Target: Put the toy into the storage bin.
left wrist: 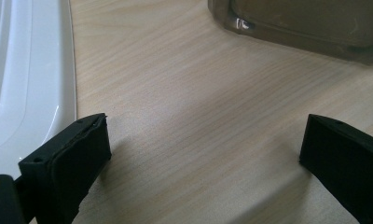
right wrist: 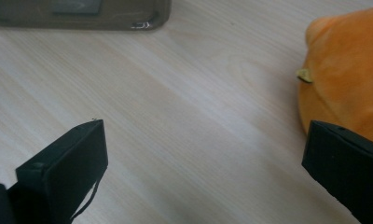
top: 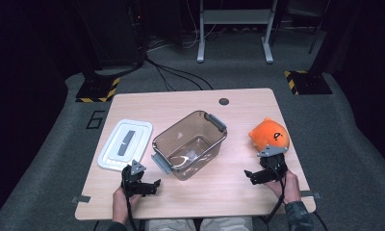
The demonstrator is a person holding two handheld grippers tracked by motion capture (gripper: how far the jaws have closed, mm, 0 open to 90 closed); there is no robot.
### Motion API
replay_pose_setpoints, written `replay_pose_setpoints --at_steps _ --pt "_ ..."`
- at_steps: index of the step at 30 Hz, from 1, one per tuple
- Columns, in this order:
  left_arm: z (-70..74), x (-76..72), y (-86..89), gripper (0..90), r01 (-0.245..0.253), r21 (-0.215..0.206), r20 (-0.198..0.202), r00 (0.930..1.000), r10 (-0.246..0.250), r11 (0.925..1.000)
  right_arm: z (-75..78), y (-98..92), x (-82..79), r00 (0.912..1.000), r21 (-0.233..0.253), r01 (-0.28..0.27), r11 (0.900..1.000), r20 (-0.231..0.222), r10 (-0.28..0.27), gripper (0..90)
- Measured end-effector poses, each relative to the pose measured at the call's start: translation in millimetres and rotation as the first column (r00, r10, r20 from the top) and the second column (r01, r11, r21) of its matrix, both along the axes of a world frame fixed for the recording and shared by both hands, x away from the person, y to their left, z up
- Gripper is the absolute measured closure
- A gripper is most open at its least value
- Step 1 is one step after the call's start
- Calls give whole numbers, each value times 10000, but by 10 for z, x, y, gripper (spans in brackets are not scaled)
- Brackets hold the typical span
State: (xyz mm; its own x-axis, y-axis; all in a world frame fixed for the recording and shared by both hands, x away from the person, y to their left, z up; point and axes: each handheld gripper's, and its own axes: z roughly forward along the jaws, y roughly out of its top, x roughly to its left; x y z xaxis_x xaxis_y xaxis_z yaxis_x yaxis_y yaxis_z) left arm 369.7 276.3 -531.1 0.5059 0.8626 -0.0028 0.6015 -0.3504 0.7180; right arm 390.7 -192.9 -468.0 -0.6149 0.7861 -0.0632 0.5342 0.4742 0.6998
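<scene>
Sitting at the middle of the bench (top: 238, 187): a clear brown bin (top: 189, 144), open-topped and set at a slant; lying just left of the bin, apart from it, a white lid (top: 125, 144); resting well right of the bin, an orange plush toy (top: 269, 134). Hovering near the bin's front left corner, the left gripper (top: 154, 184), jaws spread wide over bare wood and holding nothing; hanging to the bin's right, just in front of the toy, the right gripper (top: 248, 174), jaws likewise parted and empty, one jaw close beside the toy's orange side.
</scene>
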Motion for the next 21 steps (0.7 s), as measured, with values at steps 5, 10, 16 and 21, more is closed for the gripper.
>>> replay_pose_setpoints --at_steps 5,10,16,21 --pt "0 0 0 14 4 5 -3 10000 -4 10000 153 -41 84 9998 -280 58 9996 180 -53 0" --pt "0 0 0 14 0 5 -1 10000 0 10000 308 -110 226 9994 -507 85 9987 332 -69 0" --pt "0 0 0 14 -2 7 0 10000 2 10000 438 -196 378 9983 -751 328 9966 501 -290 0" --pt "0 0 0 14 -3 4 -1 10000 3 10000 507 -277 489 9969 -695 653 9954 492 -620 0"
